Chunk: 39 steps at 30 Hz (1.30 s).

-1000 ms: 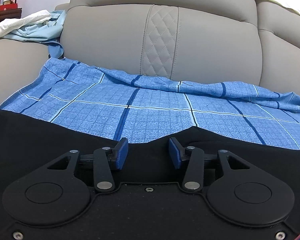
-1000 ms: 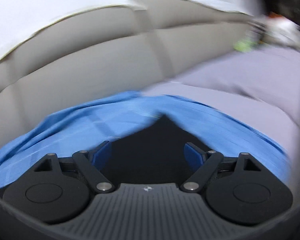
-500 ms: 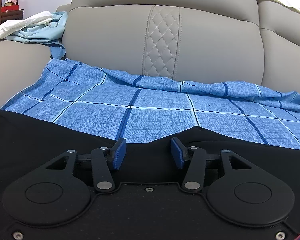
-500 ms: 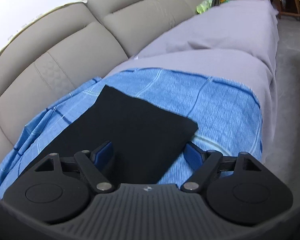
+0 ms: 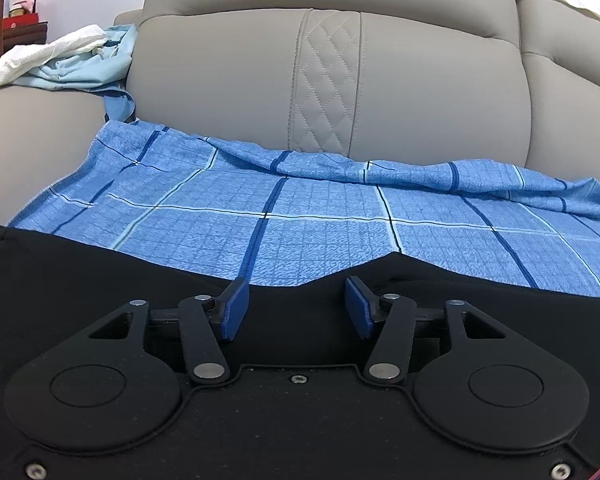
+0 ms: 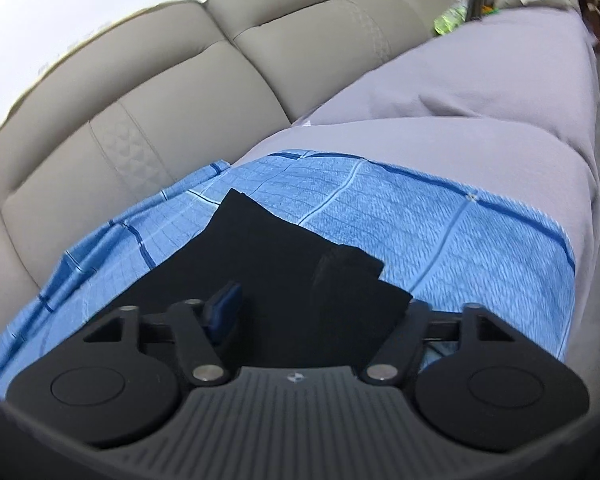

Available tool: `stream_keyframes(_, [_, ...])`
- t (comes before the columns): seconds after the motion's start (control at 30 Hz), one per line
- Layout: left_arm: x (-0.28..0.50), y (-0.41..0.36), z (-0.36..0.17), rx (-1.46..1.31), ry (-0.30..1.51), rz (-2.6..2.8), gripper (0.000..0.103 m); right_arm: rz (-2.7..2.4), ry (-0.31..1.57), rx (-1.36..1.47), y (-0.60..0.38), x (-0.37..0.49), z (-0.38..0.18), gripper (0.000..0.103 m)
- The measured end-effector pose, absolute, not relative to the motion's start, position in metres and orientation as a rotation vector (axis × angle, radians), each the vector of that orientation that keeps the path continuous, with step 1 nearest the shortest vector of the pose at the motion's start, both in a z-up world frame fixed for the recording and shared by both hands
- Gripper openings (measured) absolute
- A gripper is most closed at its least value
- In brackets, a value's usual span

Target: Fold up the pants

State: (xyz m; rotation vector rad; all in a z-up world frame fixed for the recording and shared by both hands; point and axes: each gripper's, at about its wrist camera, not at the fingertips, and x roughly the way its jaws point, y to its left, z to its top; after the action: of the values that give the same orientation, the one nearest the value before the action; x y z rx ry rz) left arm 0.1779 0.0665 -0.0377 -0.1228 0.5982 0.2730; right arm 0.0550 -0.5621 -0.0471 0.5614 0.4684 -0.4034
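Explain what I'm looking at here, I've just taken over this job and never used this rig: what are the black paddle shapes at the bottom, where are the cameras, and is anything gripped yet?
There is no robot arm. A person holds a two-finger gripper in each hand, and each carries a fisheye camera looking forward along its fingers. The black paddles at the bottom are each gripper's own mechanism; the blue pieces are the finger pads.

The left wrist view shows the left gripper, jaws apart, low over the black pants. The right wrist view shows the right gripper, also open, with a doubled-over end of the same pants between its fingers. Its right pad is hidden by the fabric. Neither gripper is clamped on anything.

The pants lie on a blue checked cloth spread over a beige sofa. A pale blue garment sits on the armrest at left.
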Motion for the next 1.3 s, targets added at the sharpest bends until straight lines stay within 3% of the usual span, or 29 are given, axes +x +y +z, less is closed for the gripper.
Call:
stream_keyframes(0.03, [0.173,0.068,-0.034,-0.129,0.601,0.266,0.052,-0.416,0.473,0.56,-0.562,0.057,-0.046,0.033])
stream_keyframes(0.07, [0.168,0.071,-0.03,-0.139,0.602,0.255,0.053,-0.426,0.481,0.57,-0.563,0.058,-0.046,0.018])
stream_keyframes(0.1, [0.163,0.073,-0.026,-0.145,0.606,0.241,0.055,-0.427,0.49,0.597,-0.564,0.06,-0.045,0.011])
stream_keyframes(0.27, [0.131,0.099,-0.012,-0.157,0.625,0.247,0.055,-0.443,0.505,0.508,-0.526,0.08,-0.021,0.01])
stream_keyframes(0.47, [0.088,0.133,-0.017,-0.237,0.618,0.256,0.055,-0.137,0.498,0.118,-0.353,0.137,0.025,0.01])
stream_keyframes(0.7, [0.049,0.154,-0.022,-0.26,0.604,0.253,0.055,0.382,0.545,-0.189,-0.123,0.111,-0.023,0.011])
stream_keyframes(0.97, [0.026,0.161,-0.026,-0.32,0.608,0.211,0.055,0.49,0.511,-0.289,-0.057,0.07,-0.039,0.012])
stream_keyframes(1.17, [0.028,0.143,-0.017,-0.323,0.595,0.162,0.055,0.557,0.512,-0.275,-0.061,0.054,-0.038,0.039])
stream_keyframes(1.2, [0.028,0.139,-0.013,-0.32,0.589,0.151,0.056,0.58,0.517,-0.265,-0.063,0.05,-0.037,0.058])
stream_keyframes(1.3, [0.028,0.126,-0.004,-0.312,0.571,0.115,0.057,0.659,0.533,-0.215,-0.073,0.036,-0.036,0.08])
